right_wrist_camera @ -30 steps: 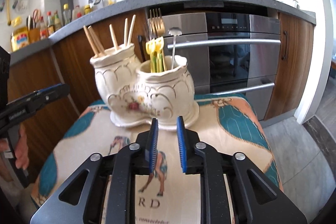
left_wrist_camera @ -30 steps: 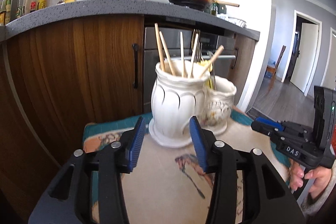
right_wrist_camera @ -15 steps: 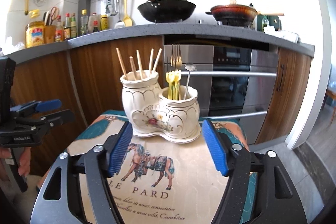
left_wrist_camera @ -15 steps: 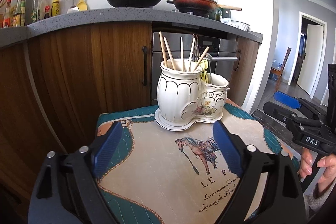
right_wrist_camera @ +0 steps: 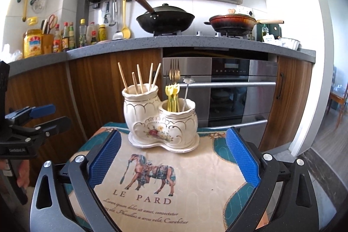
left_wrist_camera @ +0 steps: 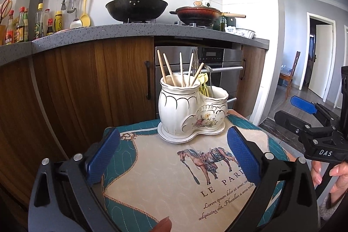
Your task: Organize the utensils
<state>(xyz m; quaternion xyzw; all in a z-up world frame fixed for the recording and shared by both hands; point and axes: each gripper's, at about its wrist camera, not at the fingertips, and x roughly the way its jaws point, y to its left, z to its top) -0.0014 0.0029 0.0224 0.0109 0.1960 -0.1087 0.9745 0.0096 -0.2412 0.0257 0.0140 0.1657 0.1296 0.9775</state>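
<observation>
Standing near the far edge of the horse cloth (right_wrist_camera: pixel 165 188), the white holder (right_wrist_camera: pixel 162 123) has two cups. Wooden chopsticks (right_wrist_camera: pixel 139 79) fill the tall cup. Forks (right_wrist_camera: pixel 174 74) and yellow picks (right_wrist_camera: pixel 173 90) fill the short one. The left gripper (left_wrist_camera: pixel 171 158) and right gripper (right_wrist_camera: pixel 173 158) are both spread wide, holding nothing.

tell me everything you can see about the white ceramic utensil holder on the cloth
The utensil holder is glossy white ceramic with gold-line scrollwork and a painted flower spray on the front. It is two joined pots on one shared saucer-like base: a taller ribbed pot holding wooden chopsticks, and a shorter pot holding yellow-handled pieces, forks and a thin metal utensil. It stands upright at the far end of the horse-print cloth. Neither gripper touches it.
</observation>
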